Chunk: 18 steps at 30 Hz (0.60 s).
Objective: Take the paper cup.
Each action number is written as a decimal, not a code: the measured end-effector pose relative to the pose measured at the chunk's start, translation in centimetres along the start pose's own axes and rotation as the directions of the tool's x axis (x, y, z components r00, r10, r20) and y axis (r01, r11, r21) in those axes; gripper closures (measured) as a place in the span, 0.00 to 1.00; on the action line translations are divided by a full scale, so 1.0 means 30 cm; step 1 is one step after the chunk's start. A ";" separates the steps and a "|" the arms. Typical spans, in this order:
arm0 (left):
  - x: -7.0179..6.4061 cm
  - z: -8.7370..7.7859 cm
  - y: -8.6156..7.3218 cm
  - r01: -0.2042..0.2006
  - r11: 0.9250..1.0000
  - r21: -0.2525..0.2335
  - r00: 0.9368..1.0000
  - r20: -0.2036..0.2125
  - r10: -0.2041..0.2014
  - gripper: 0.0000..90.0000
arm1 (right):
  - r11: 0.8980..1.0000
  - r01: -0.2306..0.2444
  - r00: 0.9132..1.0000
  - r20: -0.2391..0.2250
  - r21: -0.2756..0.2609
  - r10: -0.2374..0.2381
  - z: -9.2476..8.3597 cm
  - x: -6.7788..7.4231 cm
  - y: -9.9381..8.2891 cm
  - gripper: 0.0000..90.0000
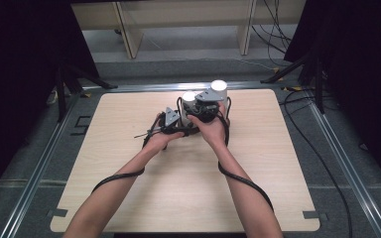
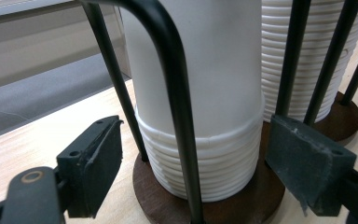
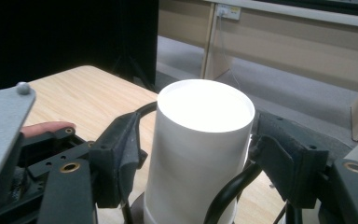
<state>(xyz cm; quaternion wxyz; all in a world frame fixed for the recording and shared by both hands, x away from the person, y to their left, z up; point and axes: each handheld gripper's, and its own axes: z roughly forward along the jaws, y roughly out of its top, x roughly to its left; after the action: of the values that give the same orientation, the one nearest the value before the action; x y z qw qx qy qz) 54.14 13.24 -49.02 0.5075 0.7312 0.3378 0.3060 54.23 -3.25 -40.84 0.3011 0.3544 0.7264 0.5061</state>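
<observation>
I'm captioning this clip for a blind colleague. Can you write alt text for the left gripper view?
A stack of white paper cups stands upside down on a round dark wooden base, caged by thin black metal rods, with the left gripper and its black jaws open on either side. A second stack stands behind, on the light wooden table.

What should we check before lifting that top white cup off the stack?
1. Top cup sits between the right gripper jaws: ok.
2. Right pads pressing the cup firmly: cannot tell.
3. Left gripper jaws either side of the cup stack, near its bottom: ok.
4. Left pads gripping the stack: not ok, gaps show.
5. Wire holder upright on its brown base: ok.
</observation>
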 end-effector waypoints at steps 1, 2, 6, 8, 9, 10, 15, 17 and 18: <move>0.001 0.001 0.001 0.000 1.000 0.003 1.000 0.000 0.000 0.21 | 1.000 -0.003 1.000 -0.008 -0.001 0.003 0.006 -0.002 0.000 0.36; 0.001 0.003 0.001 0.004 1.000 0.002 1.000 -0.001 -0.004 0.21 | 1.000 -0.004 1.000 -0.008 0.006 0.005 0.009 -0.003 0.001 0.36; 0.002 0.008 0.000 -0.003 1.000 0.002 1.000 0.005 0.003 0.21 | 1.000 -0.006 1.000 -0.002 0.009 0.006 0.020 -0.008 0.007 0.36; 0.000 0.014 -0.004 0.004 1.000 0.001 1.000 0.005 -0.004 0.22 | 1.000 -0.003 1.000 -0.006 0.014 0.004 0.031 -0.003 0.011 0.36; 0.000 0.016 -0.004 0.000 1.000 0.006 1.000 0.006 -0.001 0.22 | 1.000 -0.003 1.000 -0.006 0.014 0.004 0.031 -0.003 0.011 0.36; -0.001 0.018 -0.004 0.000 1.000 0.007 1.000 0.007 0.000 0.22 | 1.000 -0.001 1.000 0.006 0.014 0.000 0.035 -0.001 0.012 0.36; -0.001 0.022 0.004 0.004 1.000 0.011 1.000 0.017 -0.005 0.22 | 1.000 0.001 1.000 0.017 0.018 -0.001 0.050 0.001 0.019 0.36; -0.002 0.025 0.001 0.011 1.000 0.010 1.000 0.012 -0.012 0.23 | 1.000 0.003 1.000 0.020 0.025 -0.004 0.056 0.004 0.022 0.36; -0.002 0.025 0.000 0.013 1.000 0.011 1.000 0.013 -0.013 0.23 | 1.000 0.003 1.000 0.020 0.025 -0.004 0.056 0.004 0.022 0.36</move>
<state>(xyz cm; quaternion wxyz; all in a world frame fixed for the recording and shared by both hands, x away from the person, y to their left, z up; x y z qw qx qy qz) 54.70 12.78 -49.27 0.5075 0.7338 0.3410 0.2961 55.63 -2.11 -40.75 0.3047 0.3617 0.7302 0.4931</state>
